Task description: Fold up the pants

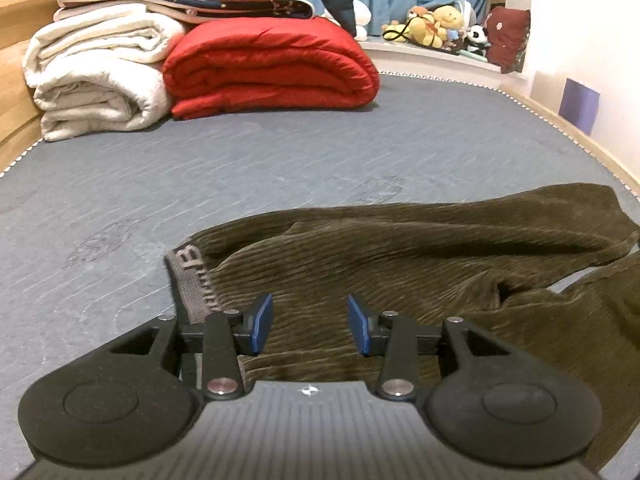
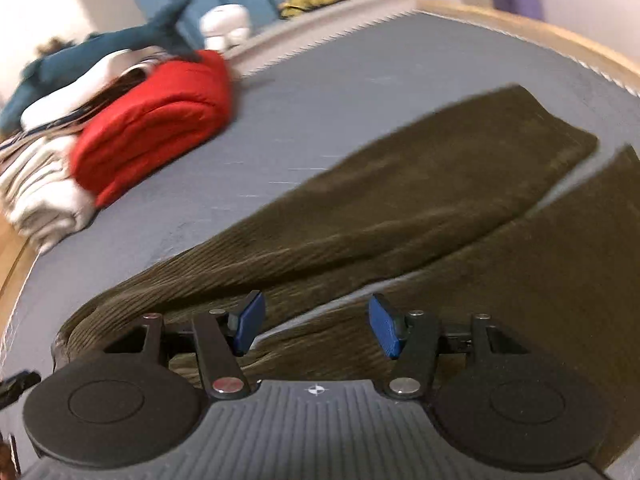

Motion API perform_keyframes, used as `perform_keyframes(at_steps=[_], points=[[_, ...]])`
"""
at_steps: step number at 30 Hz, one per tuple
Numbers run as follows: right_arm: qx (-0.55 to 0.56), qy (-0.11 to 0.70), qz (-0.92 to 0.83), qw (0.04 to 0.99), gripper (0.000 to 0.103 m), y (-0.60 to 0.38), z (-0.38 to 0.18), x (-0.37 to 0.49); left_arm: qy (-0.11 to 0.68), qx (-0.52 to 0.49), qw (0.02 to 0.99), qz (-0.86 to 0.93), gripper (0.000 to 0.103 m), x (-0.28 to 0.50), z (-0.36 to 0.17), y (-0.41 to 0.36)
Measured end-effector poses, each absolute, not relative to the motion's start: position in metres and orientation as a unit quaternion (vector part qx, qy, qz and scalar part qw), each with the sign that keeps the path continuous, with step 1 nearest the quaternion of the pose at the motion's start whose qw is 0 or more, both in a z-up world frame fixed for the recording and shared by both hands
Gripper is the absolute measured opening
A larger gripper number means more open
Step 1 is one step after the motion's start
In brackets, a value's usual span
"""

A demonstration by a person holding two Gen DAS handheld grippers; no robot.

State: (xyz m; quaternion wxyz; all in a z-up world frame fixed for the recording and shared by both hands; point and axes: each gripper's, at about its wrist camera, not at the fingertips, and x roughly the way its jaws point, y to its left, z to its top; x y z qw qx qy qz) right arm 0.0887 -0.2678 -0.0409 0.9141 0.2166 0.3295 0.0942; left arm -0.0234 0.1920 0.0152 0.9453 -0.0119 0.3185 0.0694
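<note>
So far, little folding shows: on the grey bed (image 1: 280, 152) the olive corduroy pants (image 1: 420, 264) lie spread out, both legs (image 2: 400, 200) side by side, waistband (image 1: 188, 276) rumpled and unaligned. Every fold seems yet to be made. The left tool (image 1: 310, 322) and right tool (image 2: 316, 326) hover over the fabric, blue pads apart, gripping nothing.

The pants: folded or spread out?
Spread out: the pants lie flat on the bed, both legs side by side, unfolded.
</note>
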Motion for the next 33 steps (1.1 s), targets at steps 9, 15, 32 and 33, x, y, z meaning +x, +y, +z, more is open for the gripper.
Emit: perform_keyframes(at_steps=[9, 15, 32, 33], points=[[0.201, 0.310, 0.100, 0.924, 0.061, -0.267, -0.036, 0.083, 0.304, -0.017, 0.952, 0.043, 0.020, -0.014, 0.030, 0.164], [0.167, 0.296, 0.101, 0.935, 0.060, -0.265, -0.028, 0.076, 0.294, -0.011, 0.955, 0.036, 0.008, -0.010, 0.026, 0.156], [0.197, 0.292, 0.105, 0.930, 0.019, -0.279, -0.027, 0.081, 0.276, -0.094, 0.944, 0.153, 0.012, 0.073, 0.005, 0.274], [0.195, 0.290, 0.109, 0.931, 0.019, -0.279, -0.025, 0.080, 0.280, -0.099, 0.942, 0.158, 0.015, 0.078, 0.002, 0.281]])
